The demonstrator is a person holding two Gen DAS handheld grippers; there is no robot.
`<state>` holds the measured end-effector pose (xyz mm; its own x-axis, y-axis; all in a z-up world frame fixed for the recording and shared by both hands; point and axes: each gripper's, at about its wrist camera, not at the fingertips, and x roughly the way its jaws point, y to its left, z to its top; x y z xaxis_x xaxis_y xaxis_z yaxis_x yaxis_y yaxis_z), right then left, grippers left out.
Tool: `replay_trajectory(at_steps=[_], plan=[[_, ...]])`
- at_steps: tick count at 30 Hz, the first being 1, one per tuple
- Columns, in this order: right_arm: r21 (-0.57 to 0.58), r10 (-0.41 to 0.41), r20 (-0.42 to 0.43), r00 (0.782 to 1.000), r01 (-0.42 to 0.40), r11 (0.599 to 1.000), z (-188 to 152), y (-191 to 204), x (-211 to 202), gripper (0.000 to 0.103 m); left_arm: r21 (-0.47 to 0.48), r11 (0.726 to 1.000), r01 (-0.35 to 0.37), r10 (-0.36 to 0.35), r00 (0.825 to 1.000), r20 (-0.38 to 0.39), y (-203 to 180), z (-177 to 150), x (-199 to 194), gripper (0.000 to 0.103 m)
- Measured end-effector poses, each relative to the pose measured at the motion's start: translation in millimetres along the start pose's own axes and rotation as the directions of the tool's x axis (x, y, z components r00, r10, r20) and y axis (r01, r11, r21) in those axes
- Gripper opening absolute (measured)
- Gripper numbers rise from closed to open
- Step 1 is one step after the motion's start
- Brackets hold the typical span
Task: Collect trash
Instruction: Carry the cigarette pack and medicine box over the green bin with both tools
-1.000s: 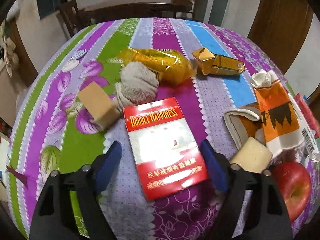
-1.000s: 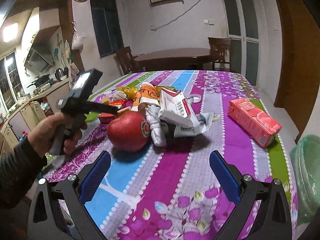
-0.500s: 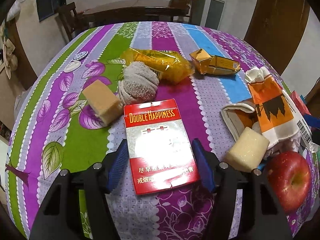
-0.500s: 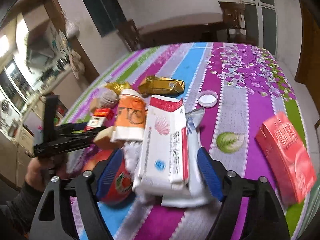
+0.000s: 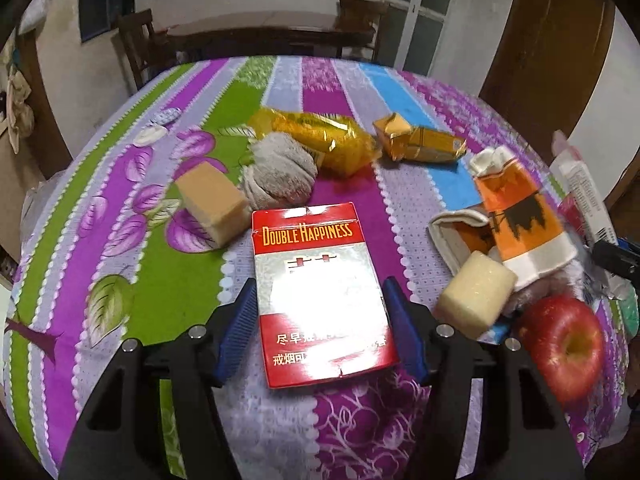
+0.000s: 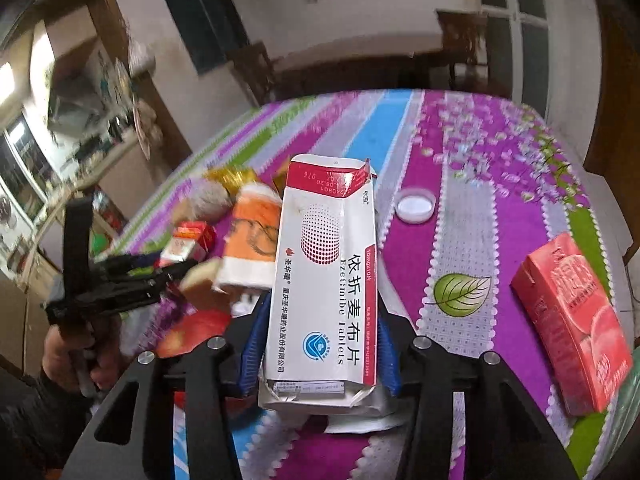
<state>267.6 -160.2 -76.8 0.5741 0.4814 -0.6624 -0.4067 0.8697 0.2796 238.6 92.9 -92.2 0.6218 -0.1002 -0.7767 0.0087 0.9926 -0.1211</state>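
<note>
Two grippers work cluttered striped tablecloth (image 5: 132,264). Left gripper (image 5: 322,324), bottom centre of its frame, jaws nearly closed against sides of red cigarette pack (image 5: 320,292) lying flat; contact on both pads unclear. Right gripper (image 6: 320,344), lower centre of its frame, clamps white-and-red tablet box (image 6: 324,280), box pointing toward upper frame. Apple (image 5: 564,344) lower right, yellow wrapper (image 5: 320,140) upper centre, red carton (image 6: 572,320) at right edge
</note>
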Motion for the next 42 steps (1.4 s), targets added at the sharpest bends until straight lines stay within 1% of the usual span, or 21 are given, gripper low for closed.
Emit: replay_trajectory(at_steps=[1,3,5,6,8,10,12,15,18,20,21,23,25,26,29,32,37,39,41,42], plan=[[-0.008,-0.009,0.03,1.0,0.009,1.0,-2,4,-8,0.049,-0.007,1.0,0.001,-0.001,1.0,0.019,1,-1,-6,0.06],[-0.013,-0.002,0.083,0.997,0.003,1.0,-6,11,-23,0.049,-0.014,1.0,-0.006,0.007,0.998,0.059,-1,-5,-21,0.06],[-0.022,0.003,0.146,0.989,0.0,1.0,-13,21,-41,0.05,-0.014,1.0,-0.007,0.009,0.995,0.099,-5,-8,-36,0.06],[-0.021,0.024,0.166,0.986,-0.021,1.0,-16,23,-48,0.051,-0.011,1.0,-0.005,0.006,0.993,0.119,-9,-10,-44,0.06],[-0.022,0.069,0.155,0.985,-0.067,0.998,-19,28,-52,0.052,-0.007,1.0,0.0,0.001,0.989,0.148,-15,-12,-57,0.06],[-0.041,0.077,0.142,0.987,-0.072,0.997,-23,34,-55,0.052,-0.005,1.0,0.014,-0.013,0.986,0.167,-22,-13,-68,0.06],[-0.048,0.032,0.172,0.985,-0.024,0.999,-26,36,-64,0.05,0.007,1.0,0.019,-0.02,0.982,0.19,-29,-13,-79,0.06],[-0.045,-0.018,0.225,0.974,0.029,0.999,-34,38,-86,0.049,0.03,0.999,0.038,-0.044,0.972,0.232,-45,-15,-101,0.06],[-0.061,-0.075,0.278,0.957,0.096,0.994,-45,45,-111,0.049,0.066,0.996,0.055,-0.071,0.959,0.275,-69,-19,-119,0.06],[-0.065,-0.129,0.311,0.942,0.157,0.985,-53,47,-128,0.049,0.094,0.994,0.058,-0.084,0.95,0.301,-87,-21,-127,0.06],[-0.062,-0.142,0.319,0.937,0.17,0.984,-56,47,-134,0.049,0.114,0.991,0.063,-0.096,0.945,0.312,-100,-22,-131,0.06],[-0.049,-0.173,0.33,0.928,0.2,0.978,-62,45,-146,0.05,0.141,0.987,0.081,-0.123,0.94,0.318,-120,-22,-135,0.06],[-0.033,-0.22,0.343,0.913,0.246,0.969,-69,39,-165,0.05,0.169,0.981,0.093,-0.145,0.935,0.325,-139,-23,-138,0.06],[-0.027,-0.229,0.344,0.911,0.253,0.967,-69,38,-169,0.05,0.181,0.979,0.094,-0.151,0.933,0.328,-148,-23,-139,0.06],[0.007,-0.286,0.358,0.889,0.304,0.953,-79,24,-198,0.05,0.222,0.967,0.124,-0.194,0.926,0.324,-177,-22,-138,0.06],[0.044,-0.331,0.361,0.872,0.339,0.94,-86,6,-222,0.05,0.264,0.952,0.154,-0.235,0.92,0.312,-208,-20,-135,0.06],[0.121,-0.425,0.351,0.834,0.41,0.904,-96,-39,-267,0.05,0.338,0.918,0.208,-0.307,0.913,0.27,-266,-13,-124,0.06],[0.159,-0.466,0.337,0.818,0.439,0.884,-101,-64,-285,0.05,0.364,0.903,0.229,-0.332,0.909,0.253,-287,-11,-119,0.06],[0.199,-0.511,0.312,0.801,0.471,0.86,-107,-89,-303,0.05,0.394,0.883,0.254,-0.363,0.903,0.232,-312,-10,-114,0.06],[0.211,-0.525,0.301,0.796,0.482,0.85,-110,-99,-309,0.05,0.409,0.871,0.271,-0.381,0.899,0.216,-329,-9,-110,0.06]])
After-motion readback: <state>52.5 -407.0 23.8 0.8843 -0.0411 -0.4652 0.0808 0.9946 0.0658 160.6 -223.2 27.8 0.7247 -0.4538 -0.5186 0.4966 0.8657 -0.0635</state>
